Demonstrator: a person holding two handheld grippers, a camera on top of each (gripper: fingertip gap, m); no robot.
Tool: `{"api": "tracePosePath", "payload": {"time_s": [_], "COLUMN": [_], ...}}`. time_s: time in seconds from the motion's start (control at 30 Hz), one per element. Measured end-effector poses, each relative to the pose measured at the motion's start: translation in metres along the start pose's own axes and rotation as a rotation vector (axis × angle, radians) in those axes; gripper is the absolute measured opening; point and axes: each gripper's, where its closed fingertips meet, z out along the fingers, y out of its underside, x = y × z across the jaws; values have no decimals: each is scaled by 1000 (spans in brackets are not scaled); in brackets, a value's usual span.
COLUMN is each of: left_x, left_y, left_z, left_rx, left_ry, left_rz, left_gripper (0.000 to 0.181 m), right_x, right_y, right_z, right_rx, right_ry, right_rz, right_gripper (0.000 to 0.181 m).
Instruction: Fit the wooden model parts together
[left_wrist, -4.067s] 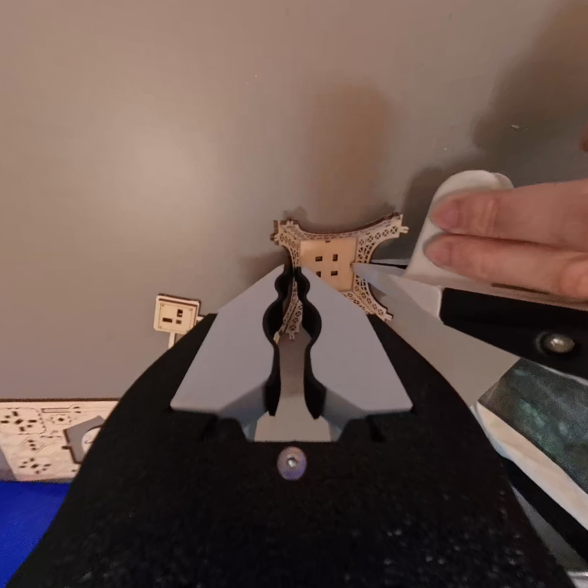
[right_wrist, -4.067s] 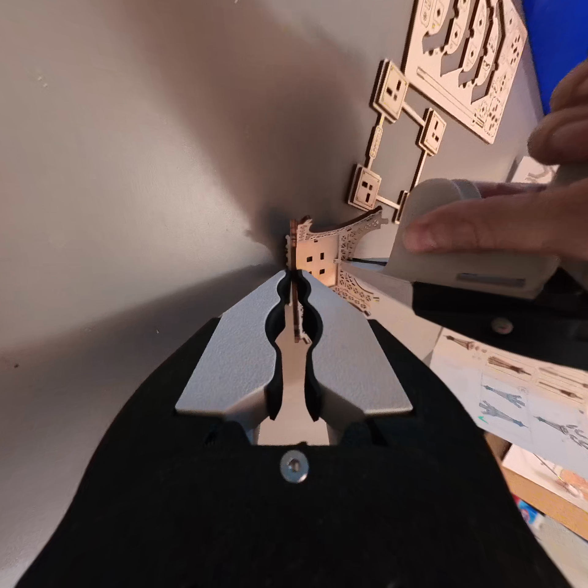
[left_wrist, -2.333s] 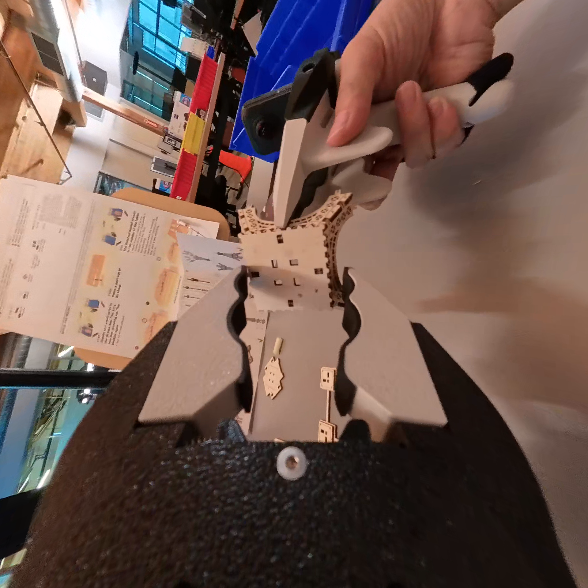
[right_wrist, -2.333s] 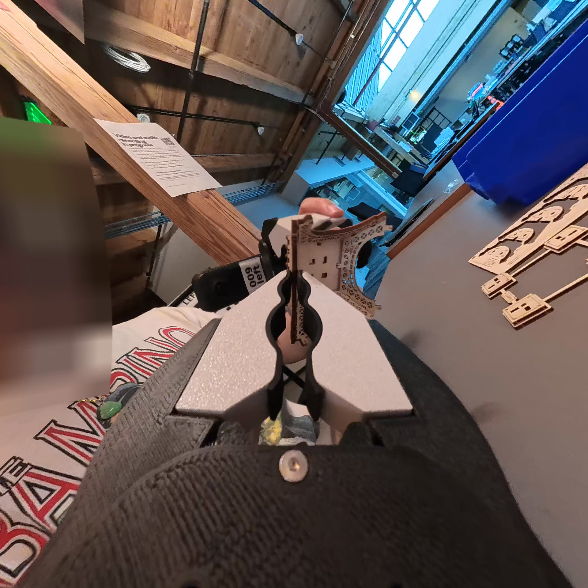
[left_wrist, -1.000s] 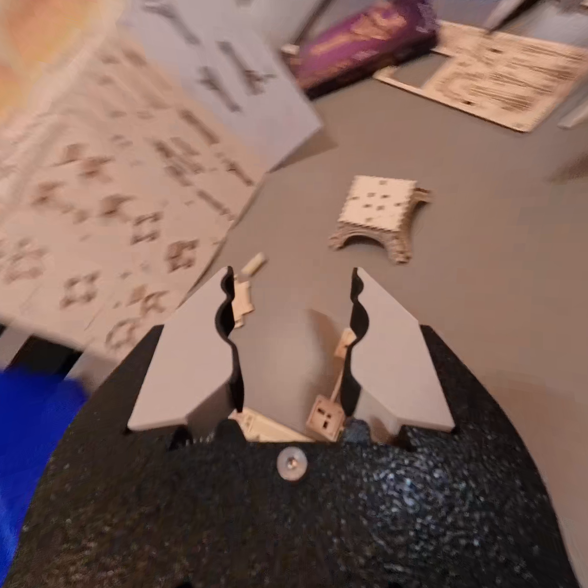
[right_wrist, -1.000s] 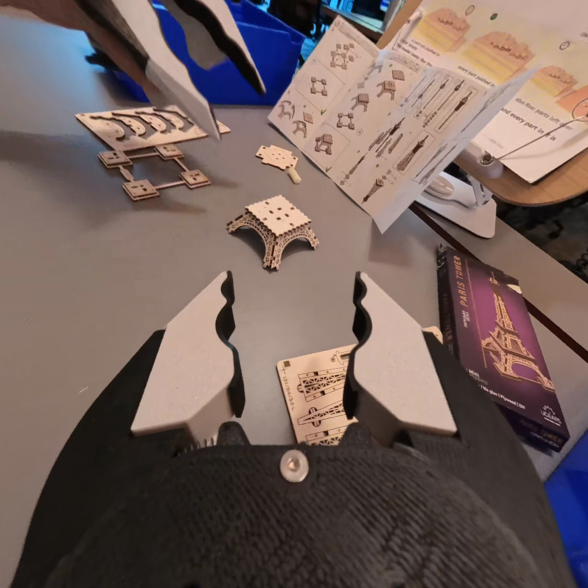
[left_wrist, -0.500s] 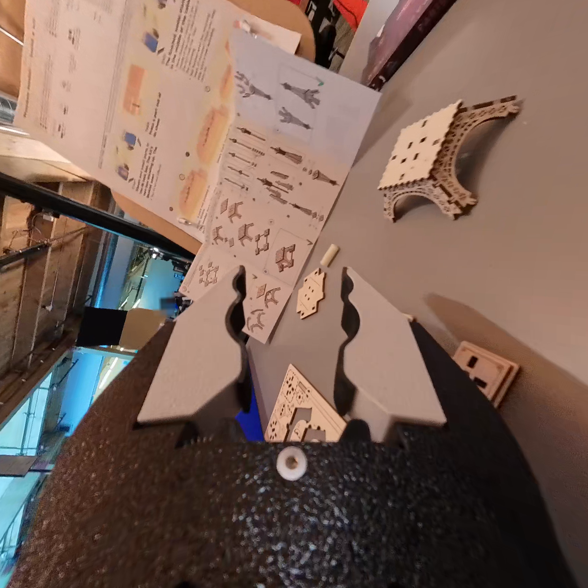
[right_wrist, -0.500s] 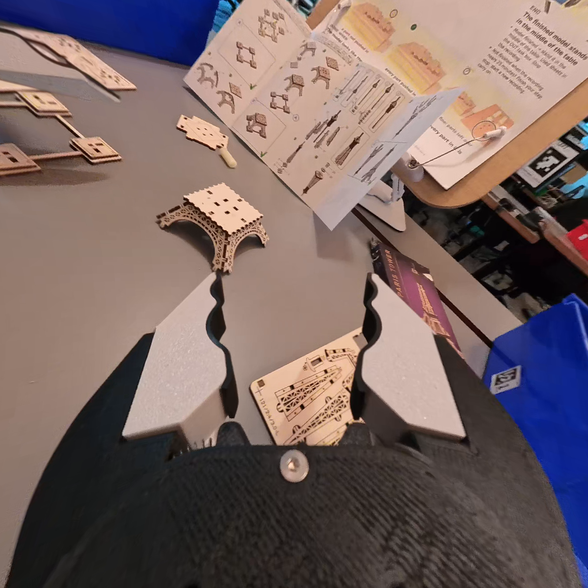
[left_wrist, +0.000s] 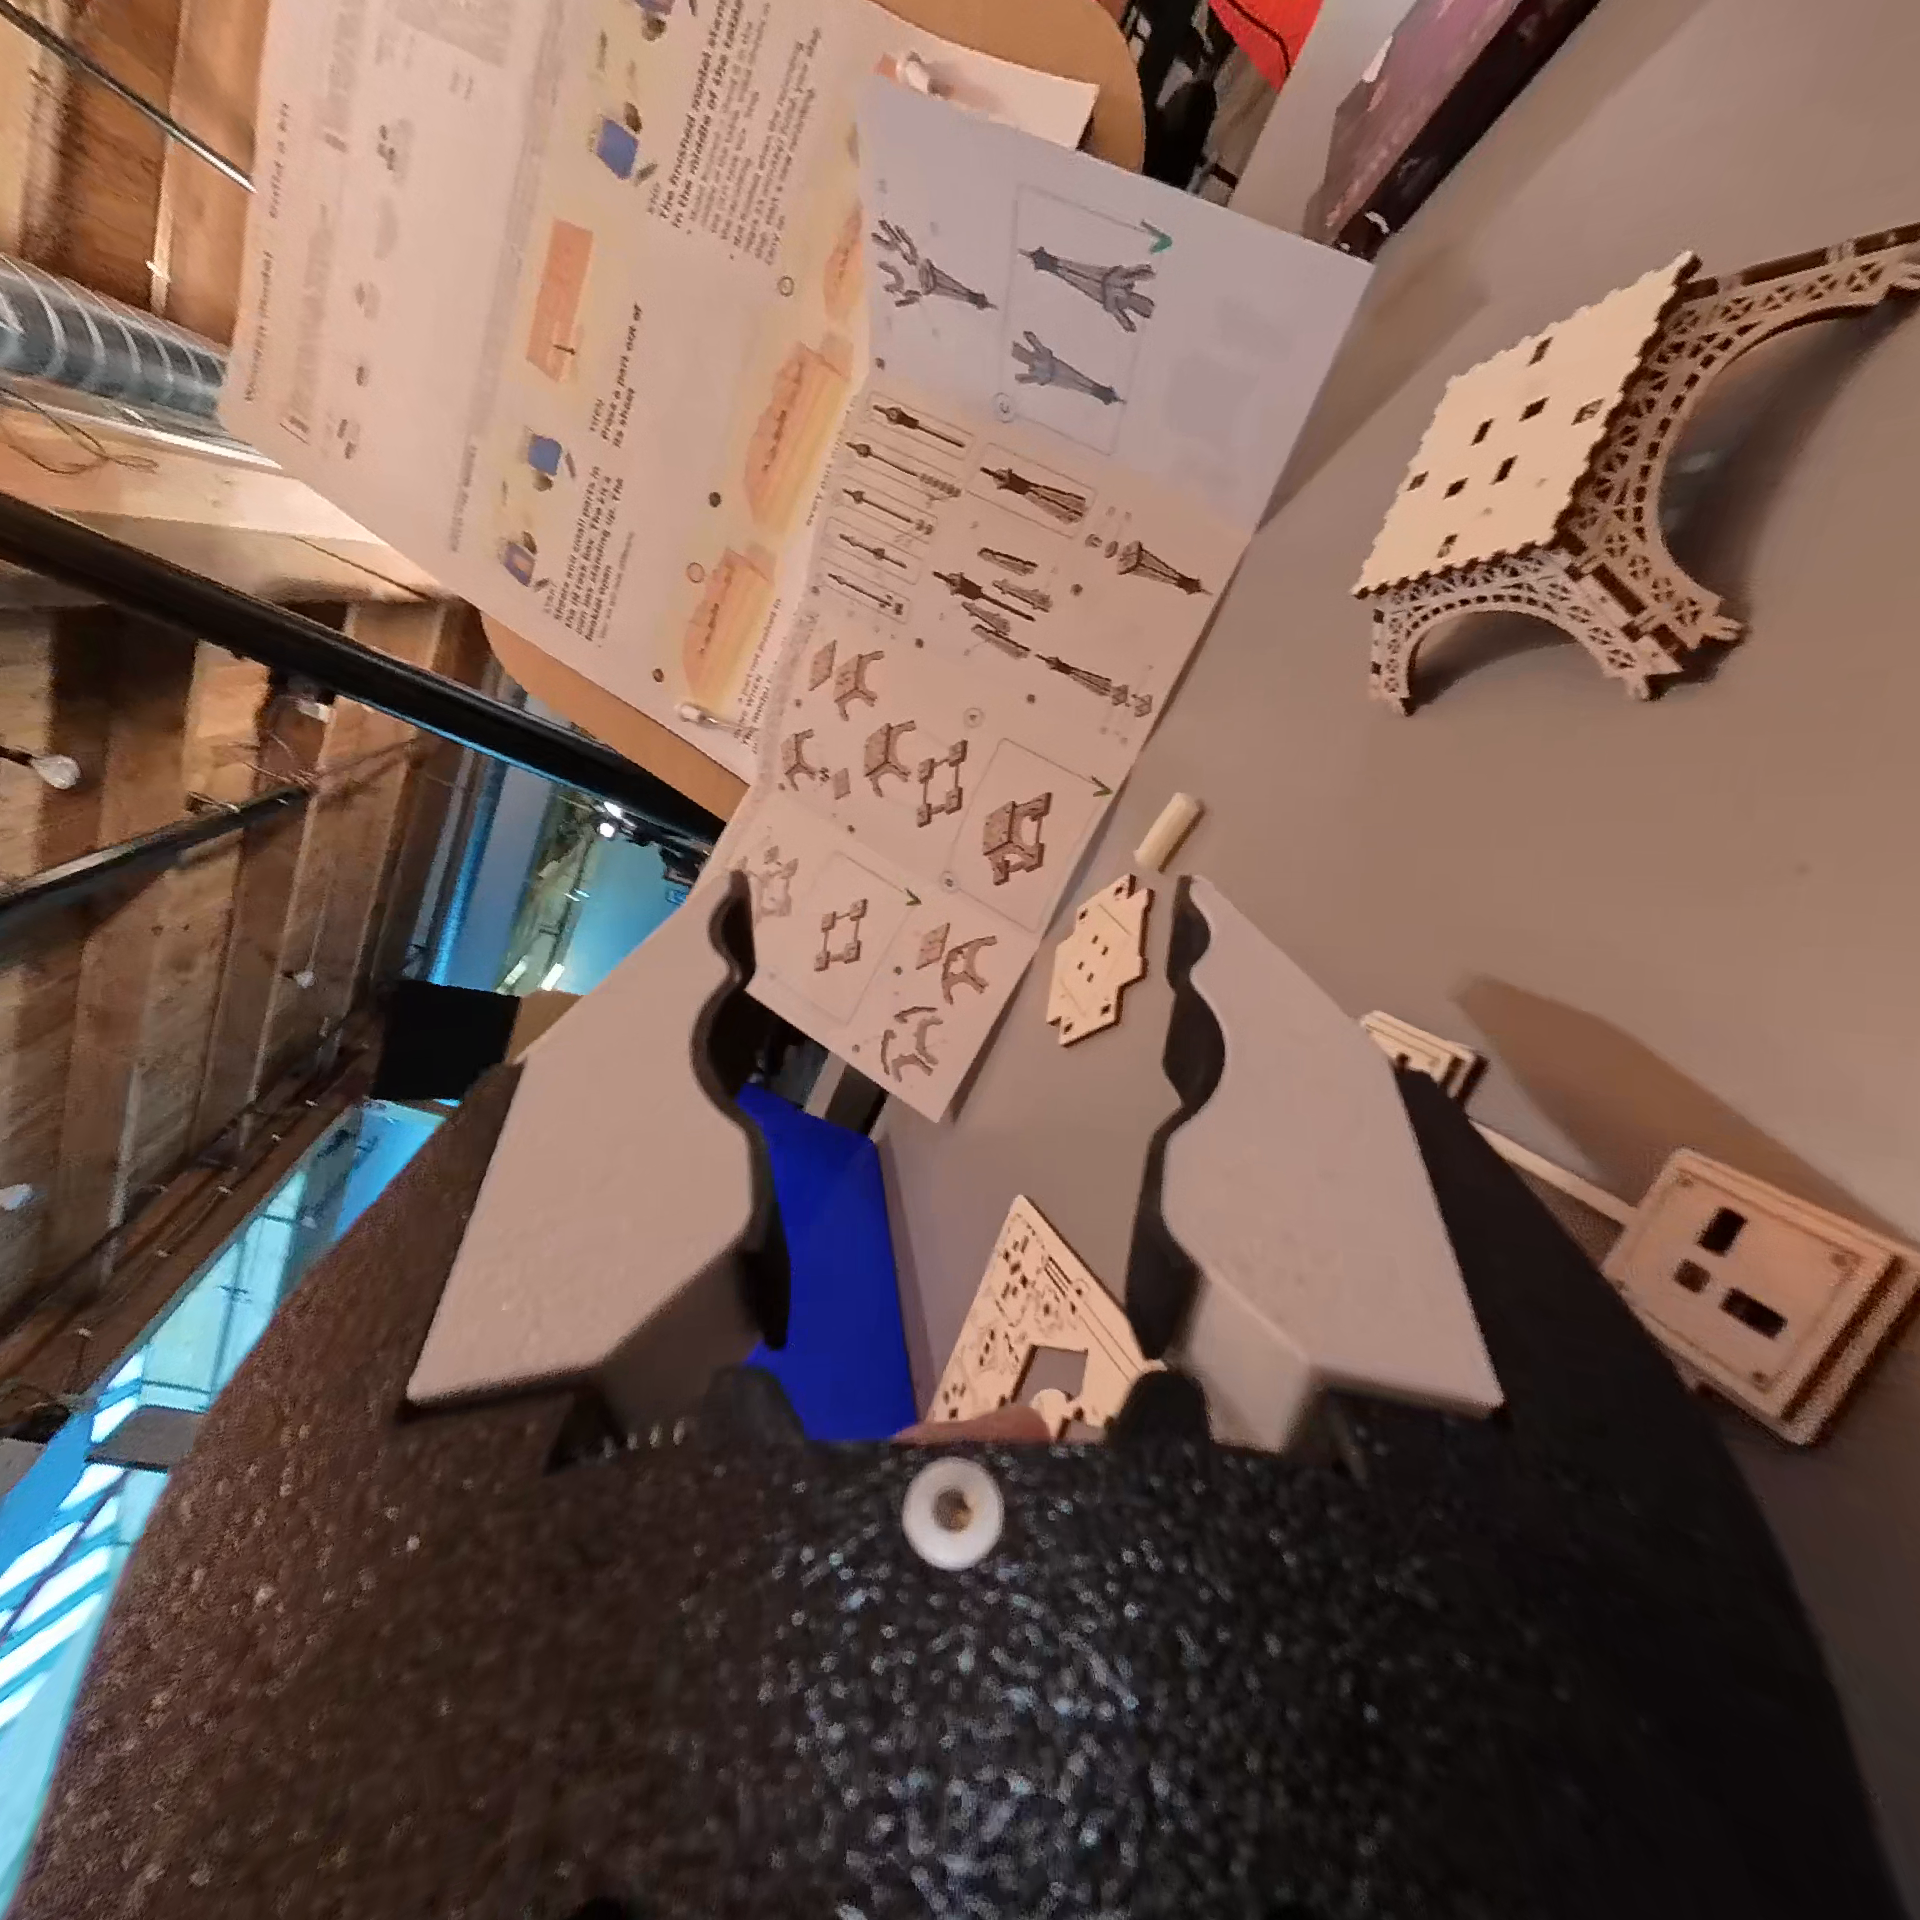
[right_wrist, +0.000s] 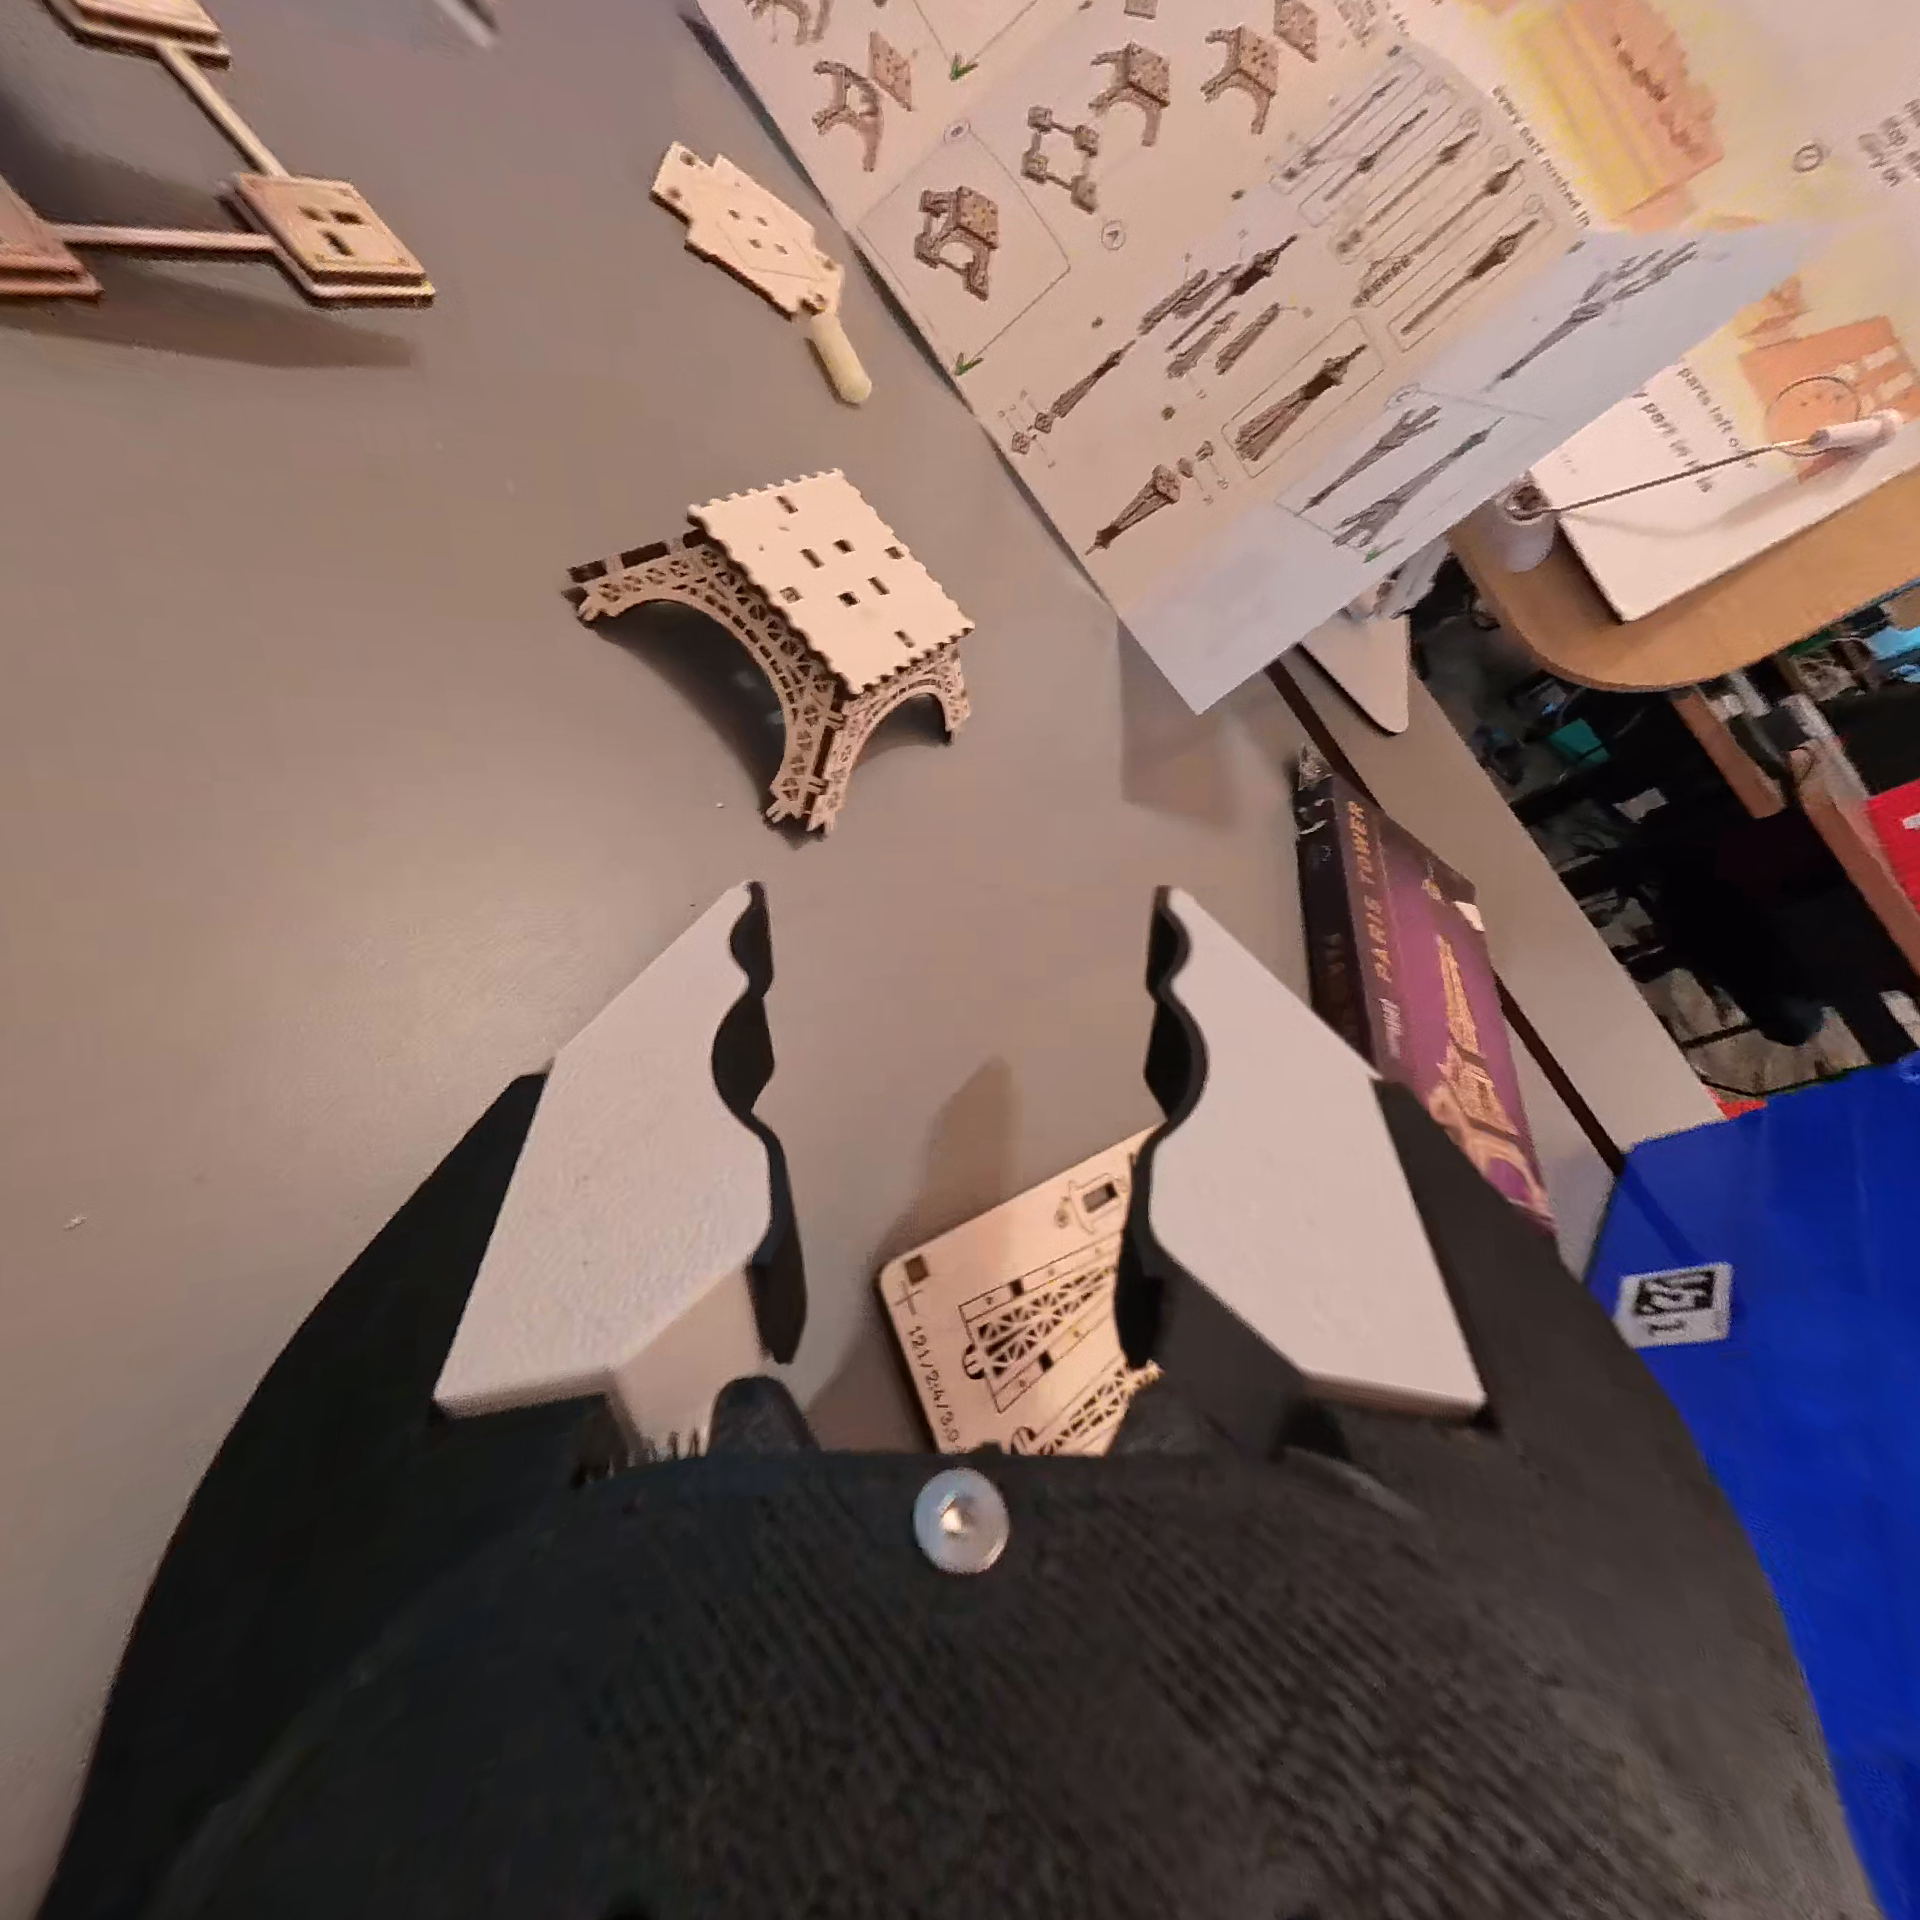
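The assembled wooden tower base (right_wrist: 810, 623), a latticed four-legged arch block with a slotted top, stands alone on the grey table (right_wrist: 260, 831); it also shows in the left wrist view (left_wrist: 1538, 488). My right gripper (right_wrist: 958, 904) is open and empty, just short of it. My left gripper (left_wrist: 966, 904) is open and empty, rolled sideways, with the base far off at the upper right. A small flat wooden plate (right_wrist: 743, 229) and a pale peg (right_wrist: 840, 369) lie beyond the base. A laser-cut sheet of tower sides (right_wrist: 1029, 1340) lies under my right gripper.
A linked frame of square wooden parts (right_wrist: 322, 239) lies at the far left. An instruction sheet (right_wrist: 1299, 260) stands propped at the back right. A purple box (right_wrist: 1423, 1029) lies at the table's right edge, beside a blue bin (right_wrist: 1787, 1299). My right tips are about 20 cm from the pale peg (right_wrist: 840, 369), my left tips only 11 cm. The left camera catches it too, in the left wrist view (left_wrist: 1179, 828). To reach the small flat wooden plate (right_wrist: 743, 229) in a straight line is about 12 cm for my left fingers, about 25 cm for my right. My left wrist view (left_wrist: 1099, 971) looks at it from another angle.
Both grippers, earlier shut on the tower base, have let it go; it now stands on the table. Both have drawn back, and the left one has rolled sideways.
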Motion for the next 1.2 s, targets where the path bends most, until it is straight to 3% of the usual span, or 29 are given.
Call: {"api": "tracePosePath", "payload": {"time_s": [0.23,0.5,0.9,1.03,1.2], "left_x": [-1,2,3,1,-30], "left_y": [-1,-3,-15,-8,16], "left_z": [2,2,-2,-1,-2], "left_rx": [24,16,90,44,-50], "left_ry": [-44,-69,-77,-84,-169], "left_rz": [60,145,134,116,-17], "left_gripper": [76,74,72,72,68], "right_x": [-9,-21,-18,-18,-17], "right_y": [2,9,10,11,12], "right_z": [1,5,5,5,4], "right_rx": [-23,-83,-103,-105,-109], "right_ry": [-52,-65,-26,-34,-45], "right_rz": [-8,-84,-78,-63,-40], "right_gripper": [47,0,0,0,1]}}
